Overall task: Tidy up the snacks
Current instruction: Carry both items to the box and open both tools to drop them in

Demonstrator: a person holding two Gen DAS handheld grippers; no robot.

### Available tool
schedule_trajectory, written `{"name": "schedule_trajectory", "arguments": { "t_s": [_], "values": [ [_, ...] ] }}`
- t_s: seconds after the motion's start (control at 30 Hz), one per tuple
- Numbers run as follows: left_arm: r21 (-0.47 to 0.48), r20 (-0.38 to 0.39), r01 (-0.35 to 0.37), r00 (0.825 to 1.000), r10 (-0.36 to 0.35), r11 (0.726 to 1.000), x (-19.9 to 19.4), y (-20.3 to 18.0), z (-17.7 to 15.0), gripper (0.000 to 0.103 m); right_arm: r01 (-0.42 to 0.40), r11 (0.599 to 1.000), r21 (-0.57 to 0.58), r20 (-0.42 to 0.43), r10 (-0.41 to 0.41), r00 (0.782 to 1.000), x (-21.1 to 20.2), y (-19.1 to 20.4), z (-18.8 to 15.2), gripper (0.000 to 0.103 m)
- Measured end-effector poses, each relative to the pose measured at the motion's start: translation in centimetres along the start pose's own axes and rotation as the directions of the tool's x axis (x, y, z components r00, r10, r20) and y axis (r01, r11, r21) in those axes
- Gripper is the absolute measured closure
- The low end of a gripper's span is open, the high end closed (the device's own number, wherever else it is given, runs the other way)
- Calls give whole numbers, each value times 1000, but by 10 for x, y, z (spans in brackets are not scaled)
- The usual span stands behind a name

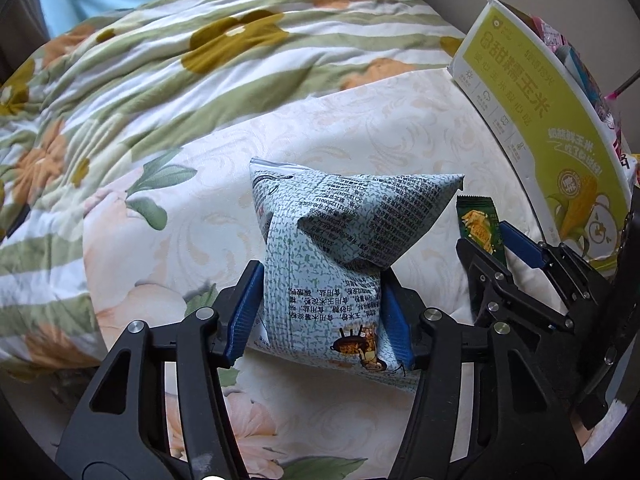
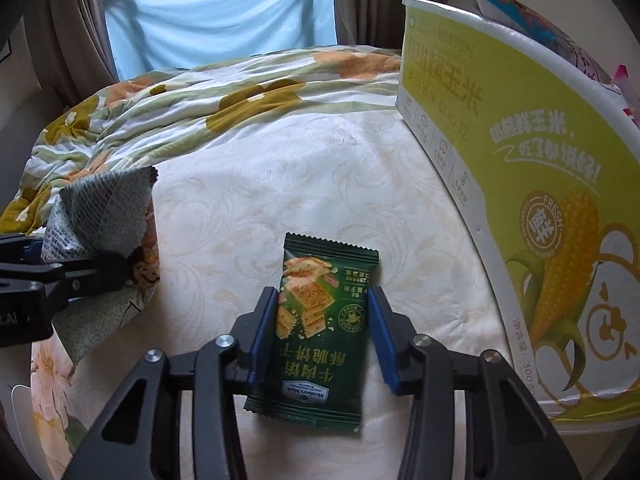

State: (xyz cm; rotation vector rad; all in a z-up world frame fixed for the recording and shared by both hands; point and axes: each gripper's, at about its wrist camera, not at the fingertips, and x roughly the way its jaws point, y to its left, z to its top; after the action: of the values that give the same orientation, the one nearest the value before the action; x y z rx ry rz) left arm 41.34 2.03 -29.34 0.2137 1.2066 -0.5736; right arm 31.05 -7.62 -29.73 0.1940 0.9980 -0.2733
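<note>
Quilt (image 1: 160, 60) (rumpled) behind corn box (image 2: 540, 200)

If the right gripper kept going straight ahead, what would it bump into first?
The right gripper already straddles the dark green cracker packet. Pointing steeply downward, it would probably press that packet into the cream patterned mattress first, though depth is hard to judge.

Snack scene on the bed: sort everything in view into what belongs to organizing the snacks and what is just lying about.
Job:
- pale blue snack bag, in the left claw
- green biscuit packet, in the right claw
- corn box, with packets inside

Lying about:
- floral quilt
- cream mattress cover
- blue curtain
</note>
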Motion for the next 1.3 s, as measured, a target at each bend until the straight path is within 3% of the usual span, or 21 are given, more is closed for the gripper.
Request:
{"name": "schedule_trajectory", "arguments": {
  "t_s": [0.33, 0.73, 0.9, 1.03, 1.3],
  "values": [
    [-21, 86, -11, 996, 13, 1000, -44, -3, 9, 52, -52, 999, -4, 54, 52, 997, -37, 0, 16, 62],
    [-25, 221, -31, 975, 36, 999, -144, -44, 38, 52, -120, 991, -58, 206, 130, 970, -159, -14, 75, 62],
    [-21, 275, -6, 962, 12, 1000, -171, -88, 56, 52, -139, 986, -87, 233, 156, 960, -198, -49, 90, 62],
    [-33, 277, 27, 961, -17, 999, -180, -137, 74, 52, -145, 981, -129, 216, 171, 961, -216, -92, 103, 62],
    [-9, 268, 91, 960, -86, 996, -161, -261, 123, 52, -115, 982, -151, 235, 149, 961, -238, -201, 124, 62]
  ]
}}
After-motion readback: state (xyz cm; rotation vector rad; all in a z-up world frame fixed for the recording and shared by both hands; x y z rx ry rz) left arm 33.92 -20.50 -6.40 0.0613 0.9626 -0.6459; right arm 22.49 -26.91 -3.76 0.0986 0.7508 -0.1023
